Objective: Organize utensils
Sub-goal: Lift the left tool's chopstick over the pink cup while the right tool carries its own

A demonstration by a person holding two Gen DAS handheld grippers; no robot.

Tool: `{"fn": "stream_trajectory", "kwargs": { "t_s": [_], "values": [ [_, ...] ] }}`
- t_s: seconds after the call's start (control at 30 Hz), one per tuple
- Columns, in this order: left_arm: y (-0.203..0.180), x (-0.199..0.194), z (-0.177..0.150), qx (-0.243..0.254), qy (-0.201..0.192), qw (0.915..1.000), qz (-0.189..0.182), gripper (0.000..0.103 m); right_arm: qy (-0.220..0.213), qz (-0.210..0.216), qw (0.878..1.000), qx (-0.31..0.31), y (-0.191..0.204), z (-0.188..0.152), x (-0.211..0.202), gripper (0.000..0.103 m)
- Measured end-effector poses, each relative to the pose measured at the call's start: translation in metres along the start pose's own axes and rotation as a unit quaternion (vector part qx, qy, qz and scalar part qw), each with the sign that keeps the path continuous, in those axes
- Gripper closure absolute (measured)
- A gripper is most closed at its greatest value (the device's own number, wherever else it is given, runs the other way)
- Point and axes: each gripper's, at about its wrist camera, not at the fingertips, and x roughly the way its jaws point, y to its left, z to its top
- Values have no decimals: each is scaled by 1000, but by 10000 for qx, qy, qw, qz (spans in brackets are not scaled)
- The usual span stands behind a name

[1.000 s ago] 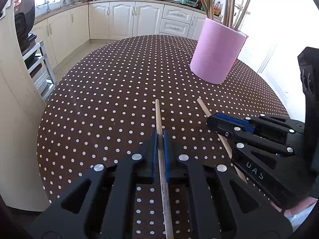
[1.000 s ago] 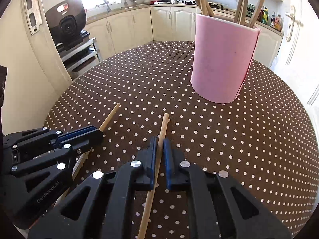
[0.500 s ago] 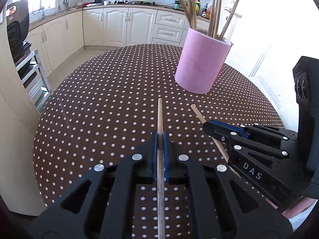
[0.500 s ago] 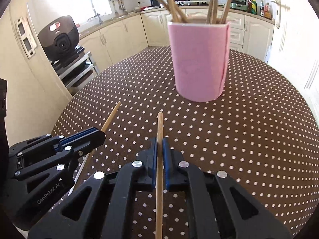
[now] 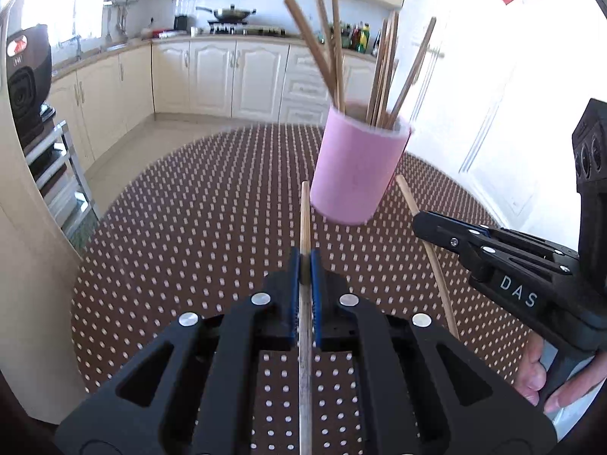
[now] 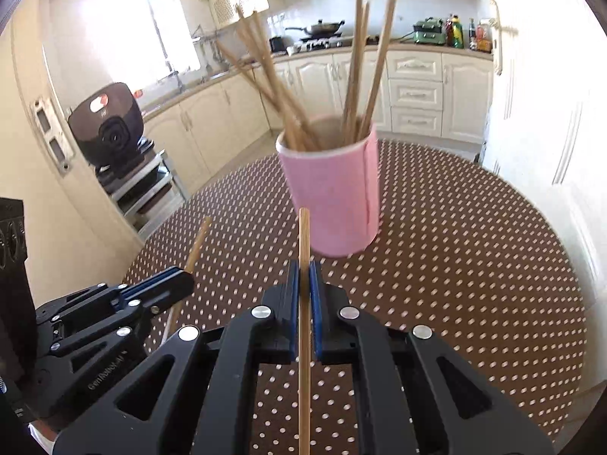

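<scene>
A: Both tongs clamped?
B: Yes. Left tongs [image 5: 304,265] gripping one thin wooden chopstick [image 5: 305,220]; right tongs [image 6: 303,276] another [image 6: 304,239].
A: Pink cylindrical holder [image 6: 334,197]?
B: Straight ahead, far on dotted brown surface [image 6: 474,265]; sticks pointing toward it, nearer right tongs.

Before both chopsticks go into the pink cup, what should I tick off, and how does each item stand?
1. Left tongs shut on their chopstick: ok.
2. Right tongs shut on their chopstick: ok.
3. Pink cup upright on the dotted table: ok.
4. Room at the cup mouth between the chopsticks already inside: ok, a gap shows.
5. Tips raised above the rim: not ok, both point at the cup's wall.
6. The two tongs apart: ok.
</scene>
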Motion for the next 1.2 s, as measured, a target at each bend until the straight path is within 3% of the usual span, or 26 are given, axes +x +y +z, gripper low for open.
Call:
{"fn": "stream_trajectory", "kwargs": {
  "t_s": [0.5, 1.2],
  "values": [
    [-14, -32, 38, 272, -729, 9970, -34, 97, -634, -165, 9977, 145, -10, 24, -38, 98],
    [-26, -63, 81, 406, -1423, 9889, -159, 97, -1508, -279, 9881, 115, -4, 72, -79, 98]
  ]
}}
